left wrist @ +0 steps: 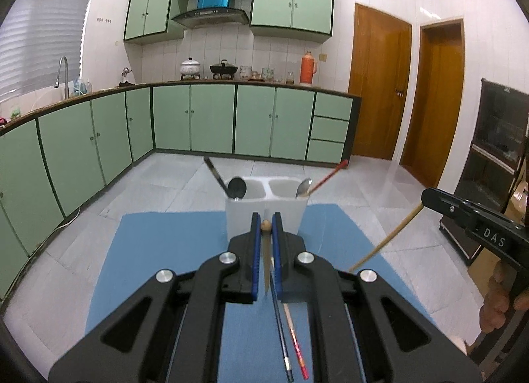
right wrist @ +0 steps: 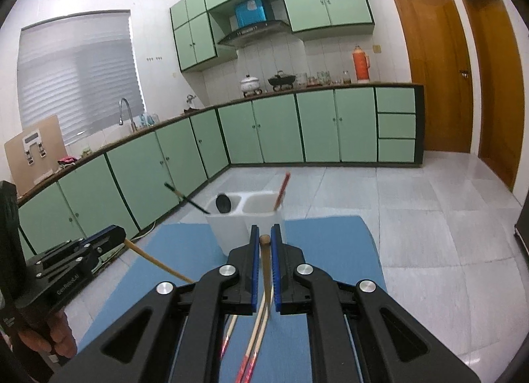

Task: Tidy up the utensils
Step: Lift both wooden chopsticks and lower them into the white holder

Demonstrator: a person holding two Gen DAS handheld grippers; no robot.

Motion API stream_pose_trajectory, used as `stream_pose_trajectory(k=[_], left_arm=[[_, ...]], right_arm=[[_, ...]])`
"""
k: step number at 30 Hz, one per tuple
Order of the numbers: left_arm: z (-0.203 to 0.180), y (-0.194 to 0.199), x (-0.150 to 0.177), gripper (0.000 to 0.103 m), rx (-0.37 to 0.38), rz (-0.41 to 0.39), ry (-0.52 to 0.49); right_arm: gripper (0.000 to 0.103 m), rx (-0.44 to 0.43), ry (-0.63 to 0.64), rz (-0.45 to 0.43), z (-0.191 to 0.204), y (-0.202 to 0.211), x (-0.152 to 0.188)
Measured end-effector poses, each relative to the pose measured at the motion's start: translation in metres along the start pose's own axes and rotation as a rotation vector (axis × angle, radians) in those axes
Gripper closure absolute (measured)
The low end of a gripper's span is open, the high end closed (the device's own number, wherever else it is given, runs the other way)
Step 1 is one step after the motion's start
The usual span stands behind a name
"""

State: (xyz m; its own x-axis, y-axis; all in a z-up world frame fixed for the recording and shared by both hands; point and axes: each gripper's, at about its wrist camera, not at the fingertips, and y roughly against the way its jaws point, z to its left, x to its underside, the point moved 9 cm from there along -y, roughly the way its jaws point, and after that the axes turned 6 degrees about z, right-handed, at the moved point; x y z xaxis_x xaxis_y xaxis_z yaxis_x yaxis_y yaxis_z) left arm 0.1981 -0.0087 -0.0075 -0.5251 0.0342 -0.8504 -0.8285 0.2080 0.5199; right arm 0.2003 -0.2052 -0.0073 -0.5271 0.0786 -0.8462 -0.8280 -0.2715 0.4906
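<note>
A: Nearest items, with any lettering?

B: Left gripper (left wrist: 266,217), jaws clamped on one wooden chopstick (left wrist: 266,259). Right gripper (right wrist: 265,232), jaws likewise clamped on a second wooden chopstick (right wrist: 264,262). Its body reads "DAS" in the left view; the left one reads "GenRobot.AI" in the right view. Both are tilted slightly down over the blue mat (left wrist: 158,250).

A: On the mat?

B: Two loose chopsticks, one dark (left wrist: 281,333), one red-ended (left wrist: 296,340).

A: Beyond?

B: One white two-compartment holder (left wrist: 244,214): black ladle (left wrist: 236,188) and dark chopstick left; metal spoon (left wrist: 303,187) and red chopstick (left wrist: 329,176) right.

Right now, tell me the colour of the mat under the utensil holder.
Blue mat, clearest in the left wrist view.
</note>
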Motion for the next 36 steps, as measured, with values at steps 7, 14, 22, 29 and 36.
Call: stream_pose_trajectory(k=[7,14,22,29,36], left_arm=[[0.002,0.002,-0.028,0.097,0.011,-0.053,0.002],[-0.001,0.005,-0.06,0.097,0.014,-0.112,-0.005],[-0.003,0.006,-0.103,0.097,0.001,-0.192,-0.013],[0.0,-0.005,-0.142,0.097,-0.007,-0.25,-0.012],[0.004,-0.049,-0.157,0.097,-0.022,-0.233,-0.015]], right_arm=[[0.096,-0.009,0.038,-0.048,0.006,0.005,-0.033],[0.096,-0.028,0.062,-0.093,0.017,0.006,-0.064],[0.096,-0.053,0.077,-0.167,0.029,0.002,-0.118],[0.096,-0.058,0.076,-0.222,0.037,-0.018,-0.165],[0.096,-0.016,0.108,-0.234,0.04,-0.062,-0.19]])
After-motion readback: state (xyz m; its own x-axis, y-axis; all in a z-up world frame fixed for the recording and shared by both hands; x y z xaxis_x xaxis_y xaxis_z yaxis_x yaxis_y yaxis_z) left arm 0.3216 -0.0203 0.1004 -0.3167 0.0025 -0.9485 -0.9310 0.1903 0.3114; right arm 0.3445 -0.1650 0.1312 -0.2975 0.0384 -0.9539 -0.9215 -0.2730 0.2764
